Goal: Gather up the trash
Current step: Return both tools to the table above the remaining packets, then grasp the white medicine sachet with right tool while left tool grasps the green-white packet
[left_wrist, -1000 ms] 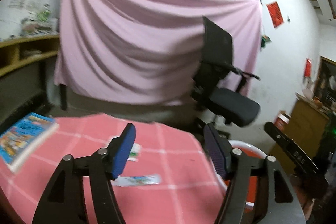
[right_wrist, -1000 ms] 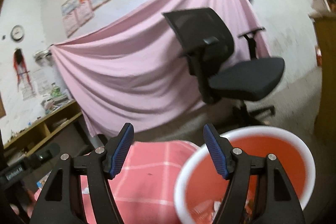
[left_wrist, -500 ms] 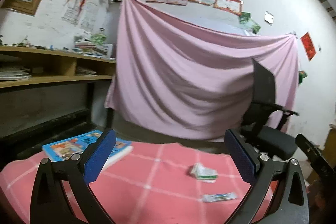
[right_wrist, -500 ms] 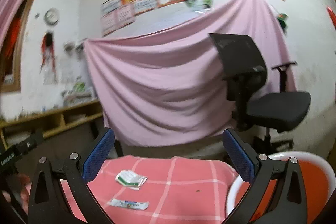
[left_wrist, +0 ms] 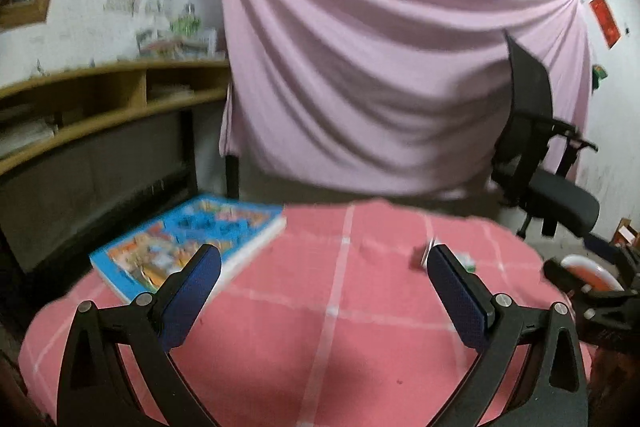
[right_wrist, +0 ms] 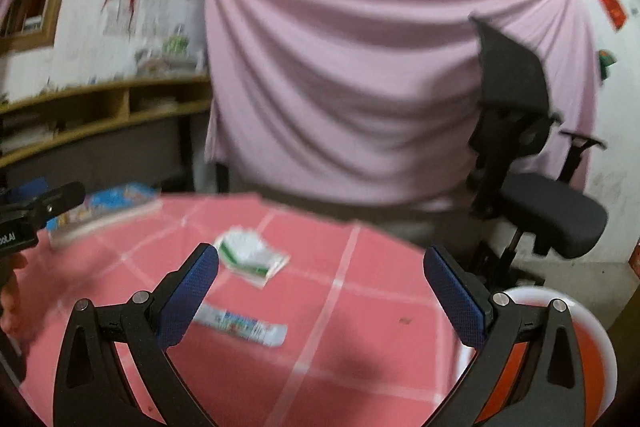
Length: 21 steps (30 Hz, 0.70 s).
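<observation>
In the right wrist view, a white-and-green crumpled wrapper (right_wrist: 252,257) and a long flat printed wrapper (right_wrist: 240,327) lie on the pink checked tablecloth (right_wrist: 360,307). My right gripper (right_wrist: 320,291) is open and empty above them. An orange bin with a white rim (right_wrist: 584,339) stands past the table's right edge. In the left wrist view my left gripper (left_wrist: 324,291) is open and empty over the cloth (left_wrist: 320,327). The crumpled wrapper (left_wrist: 428,253) peeks out by the right finger. The bin (left_wrist: 588,269) is at the far right.
A blue picture book (left_wrist: 188,247) lies at the table's far left; it also shows in the right wrist view (right_wrist: 108,205). A black office chair (right_wrist: 532,163) stands behind the table on the right. A pink sheet (left_wrist: 380,87) hangs at the back. Wooden shelves (left_wrist: 100,103) run along the left wall.
Both grippers opened wide from a narrower gap a second ago. Both views tipped down and swung left toward the table; the right view left the bin and now faces the wrappers.
</observation>
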### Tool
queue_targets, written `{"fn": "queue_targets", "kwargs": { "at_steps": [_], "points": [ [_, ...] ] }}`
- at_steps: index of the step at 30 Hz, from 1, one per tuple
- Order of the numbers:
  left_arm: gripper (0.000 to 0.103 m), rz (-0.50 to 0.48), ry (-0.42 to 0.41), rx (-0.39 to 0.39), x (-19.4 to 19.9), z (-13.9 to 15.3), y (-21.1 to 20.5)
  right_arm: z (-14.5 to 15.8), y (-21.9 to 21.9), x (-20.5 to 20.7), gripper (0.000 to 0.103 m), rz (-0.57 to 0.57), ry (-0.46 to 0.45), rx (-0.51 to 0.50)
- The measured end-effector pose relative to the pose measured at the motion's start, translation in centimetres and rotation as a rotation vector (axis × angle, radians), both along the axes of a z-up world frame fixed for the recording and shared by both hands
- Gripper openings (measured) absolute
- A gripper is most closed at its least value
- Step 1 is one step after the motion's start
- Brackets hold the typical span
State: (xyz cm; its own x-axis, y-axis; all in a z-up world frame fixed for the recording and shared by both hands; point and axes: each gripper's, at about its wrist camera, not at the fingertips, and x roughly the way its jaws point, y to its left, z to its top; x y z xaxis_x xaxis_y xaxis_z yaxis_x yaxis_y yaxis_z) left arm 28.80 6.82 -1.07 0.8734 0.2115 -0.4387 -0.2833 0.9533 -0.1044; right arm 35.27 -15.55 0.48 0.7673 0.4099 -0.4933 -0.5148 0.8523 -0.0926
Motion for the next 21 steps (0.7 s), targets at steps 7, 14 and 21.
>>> {"fn": "queue_targets", "kwargs": {
  "at_steps": [7,14,21],
  "points": [
    [0.101,0.01,0.192,-0.11,2.6,-2.6,1.6,-2.5,2.0,1.2,0.103,0.116,0.194,-0.103],
    [0.101,-0.001,0.344,-0.176,4.7,-4.8,2.3,-4.7,4.3,1.5,0.102,0.132,0.271,-0.235],
    [0.101,-0.006,0.383,-0.17,5.0,-5.1,2.0,-4.9,4.2,2.4,0.082,0.203,0.363,-0.154]
  ]
}}
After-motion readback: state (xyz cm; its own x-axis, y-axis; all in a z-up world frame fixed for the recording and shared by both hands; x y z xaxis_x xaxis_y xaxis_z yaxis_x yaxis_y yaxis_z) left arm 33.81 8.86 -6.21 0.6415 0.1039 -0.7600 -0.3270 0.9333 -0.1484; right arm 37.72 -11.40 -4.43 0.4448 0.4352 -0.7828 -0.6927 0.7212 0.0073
